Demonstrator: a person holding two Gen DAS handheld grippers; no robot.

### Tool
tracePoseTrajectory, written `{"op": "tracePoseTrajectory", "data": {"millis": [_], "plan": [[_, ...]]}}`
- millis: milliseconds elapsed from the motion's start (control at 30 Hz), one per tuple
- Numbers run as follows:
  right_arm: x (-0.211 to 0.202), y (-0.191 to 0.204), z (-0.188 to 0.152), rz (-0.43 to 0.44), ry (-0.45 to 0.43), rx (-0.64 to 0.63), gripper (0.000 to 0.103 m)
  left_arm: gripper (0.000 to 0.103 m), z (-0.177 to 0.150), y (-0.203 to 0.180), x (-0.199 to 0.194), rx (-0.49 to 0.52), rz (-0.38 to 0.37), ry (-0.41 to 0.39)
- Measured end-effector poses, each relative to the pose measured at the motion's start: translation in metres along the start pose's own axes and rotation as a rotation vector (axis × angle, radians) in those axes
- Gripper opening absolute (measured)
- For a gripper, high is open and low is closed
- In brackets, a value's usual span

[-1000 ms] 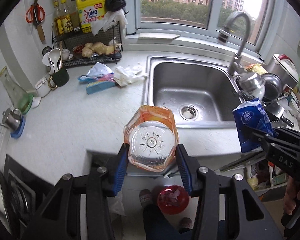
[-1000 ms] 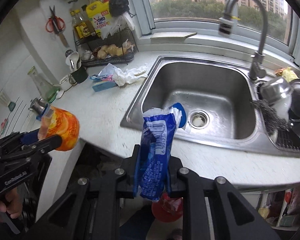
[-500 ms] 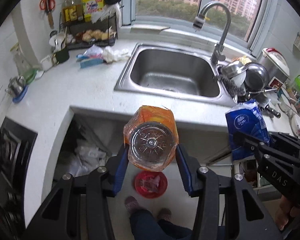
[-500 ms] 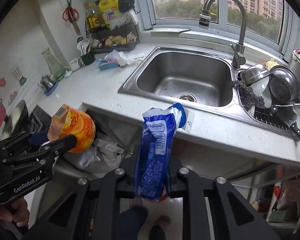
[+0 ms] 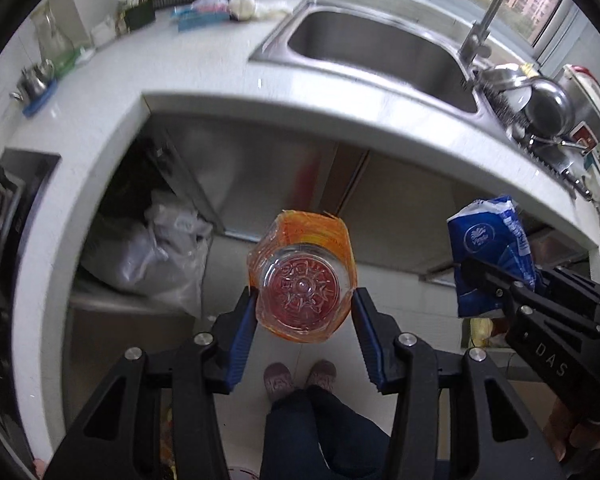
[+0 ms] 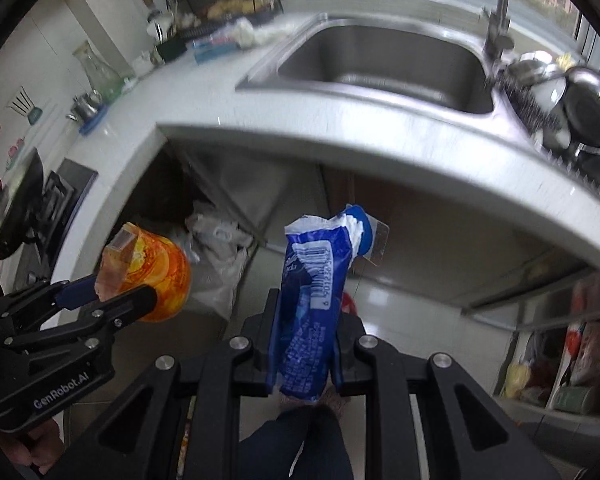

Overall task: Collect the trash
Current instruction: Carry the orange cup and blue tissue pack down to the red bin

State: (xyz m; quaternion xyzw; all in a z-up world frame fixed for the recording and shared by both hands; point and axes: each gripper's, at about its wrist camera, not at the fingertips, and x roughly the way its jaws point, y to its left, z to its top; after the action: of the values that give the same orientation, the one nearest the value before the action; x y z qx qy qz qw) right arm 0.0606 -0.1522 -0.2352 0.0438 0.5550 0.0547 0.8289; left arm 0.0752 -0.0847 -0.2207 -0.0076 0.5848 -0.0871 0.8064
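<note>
An orange-labelled clear plastic bottle (image 5: 302, 280) points away from the camera, base toward me, and my left gripper (image 5: 304, 295) is shut on its sides with the blue pads. In the right wrist view the same bottle (image 6: 156, 276) and left gripper (image 6: 126, 296) hang at the left. My right gripper (image 6: 310, 314) is shut on a crumpled blue and white packet (image 6: 316, 276), which stands up between the fingers. That packet (image 5: 488, 248) and the right gripper (image 5: 496, 286) show at the right of the left wrist view. Both grippers point steeply down over the floor, in front of the counter.
The white worktop edge (image 5: 340, 120) with the steel sink (image 5: 380, 48) curves above. Under it sit grey plastic bags (image 5: 160, 256) in an open cabinet. A red round thing (image 6: 349, 303) peeks from behind the packet. The person's legs and feet (image 5: 300, 380) are below. Pots (image 5: 540, 104) stand at the right.
Both grippers have pulled back from above the worktop and sunk in front of the counter, over the floor. Each keeps its grip; the bottle and the packet came along.
</note>
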Motion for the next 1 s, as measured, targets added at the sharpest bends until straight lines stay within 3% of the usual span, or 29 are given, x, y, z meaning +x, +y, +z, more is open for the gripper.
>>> {"op": "tracePoseTrajectory", "data": {"millis": [433,800,1000], "plan": [[0.157,-0.018,-0.048,0.017,0.184,0.051,0.018,0.045,-0.043,0.034,0.176,-0.029,0.019,0.201],[0.314,-0.04,-0.085,0.044,0.325,0.083,0.018,0.045,-0.077,0.032,0.331,0.023,-0.021,0.265],[0.397,-0.052,-0.101,0.06,0.351,0.077,0.018,0.045,-0.097,0.039,0.428,0.061,-0.022,0.311]]}}
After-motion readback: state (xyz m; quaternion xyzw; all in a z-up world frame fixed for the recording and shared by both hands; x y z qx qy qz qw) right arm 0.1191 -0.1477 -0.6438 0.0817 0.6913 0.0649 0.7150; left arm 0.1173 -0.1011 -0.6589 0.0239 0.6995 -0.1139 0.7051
